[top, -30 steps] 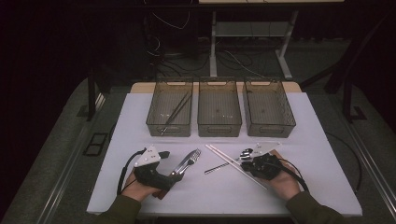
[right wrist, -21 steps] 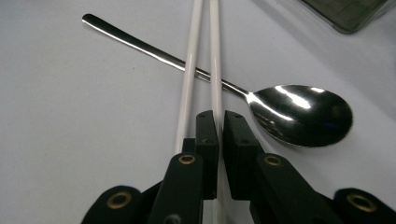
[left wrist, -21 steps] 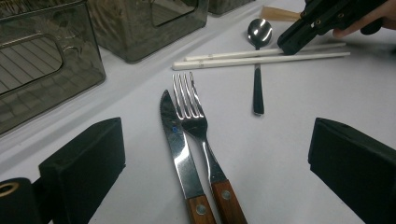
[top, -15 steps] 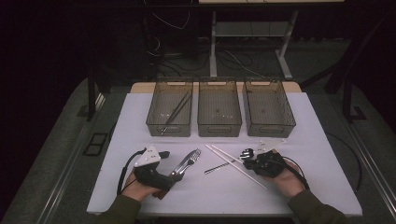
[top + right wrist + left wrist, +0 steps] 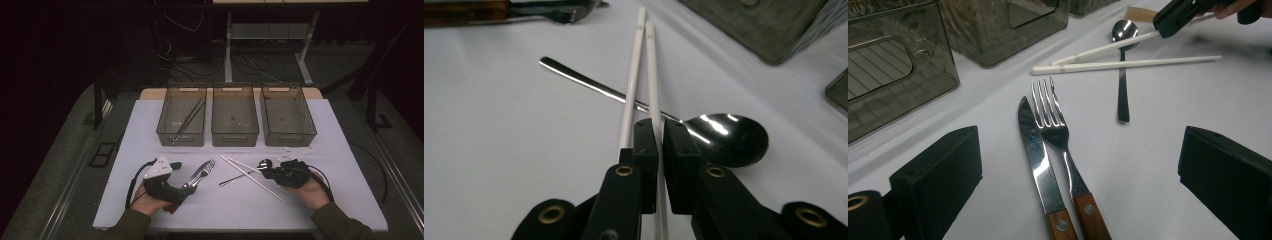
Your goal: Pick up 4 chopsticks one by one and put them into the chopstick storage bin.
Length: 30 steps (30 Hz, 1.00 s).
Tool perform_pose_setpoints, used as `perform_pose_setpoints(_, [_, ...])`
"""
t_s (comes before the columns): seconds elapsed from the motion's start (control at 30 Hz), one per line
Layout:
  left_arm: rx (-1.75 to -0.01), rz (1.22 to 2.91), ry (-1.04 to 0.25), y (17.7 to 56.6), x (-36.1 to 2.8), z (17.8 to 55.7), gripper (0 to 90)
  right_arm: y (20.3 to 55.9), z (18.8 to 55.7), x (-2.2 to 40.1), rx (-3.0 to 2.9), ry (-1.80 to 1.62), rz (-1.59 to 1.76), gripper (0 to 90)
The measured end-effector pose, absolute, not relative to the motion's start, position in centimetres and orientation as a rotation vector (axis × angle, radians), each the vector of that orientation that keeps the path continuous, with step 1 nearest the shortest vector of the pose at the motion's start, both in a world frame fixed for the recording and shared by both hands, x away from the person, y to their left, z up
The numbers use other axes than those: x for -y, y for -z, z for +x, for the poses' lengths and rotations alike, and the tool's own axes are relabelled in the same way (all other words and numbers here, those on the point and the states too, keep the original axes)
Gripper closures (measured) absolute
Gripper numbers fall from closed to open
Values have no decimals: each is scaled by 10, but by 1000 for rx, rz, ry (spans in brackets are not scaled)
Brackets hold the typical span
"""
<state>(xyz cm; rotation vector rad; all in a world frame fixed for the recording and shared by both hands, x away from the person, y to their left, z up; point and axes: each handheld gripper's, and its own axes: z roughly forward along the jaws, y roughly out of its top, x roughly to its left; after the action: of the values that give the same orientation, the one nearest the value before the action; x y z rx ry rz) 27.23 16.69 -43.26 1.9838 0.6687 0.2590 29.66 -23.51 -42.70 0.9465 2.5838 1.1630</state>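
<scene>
Two white chopsticks [image 5: 633, 90] lie crossed over a steel spoon [image 5: 724, 137] on the white table. My right gripper [image 5: 660, 145] is shut on one chopstick [image 5: 653, 85], which runs between its pads; the other passes beside the left jaw. From above, the right gripper [image 5: 266, 171] sits by the spoon [image 5: 242, 176] at the front right. A wooden-handled knife [image 5: 1035, 150] and fork [image 5: 1058, 135] lie side by side between the wide-apart jaws of my left gripper [image 5: 1080, 160]. The left gripper [image 5: 182, 179] is open at the front left, touching nothing.
Three smoked clear bins [image 5: 235, 131] stand in a row at the back of the table. The left bin [image 5: 167, 131] holds long thin metal utensils. Table edges are close in front of both hands, and cables trail from each gripper.
The right gripper has shifted very slightly by the chopsticks. The left gripper, knife and fork have stayed where they were.
</scene>
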Motion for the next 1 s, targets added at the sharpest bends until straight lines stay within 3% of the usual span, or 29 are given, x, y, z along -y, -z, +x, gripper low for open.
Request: perform_pose_setpoints(1.0, [-654,2018,-229,437,-164,272,0,400,304,245,-2530,-1359,952,850])
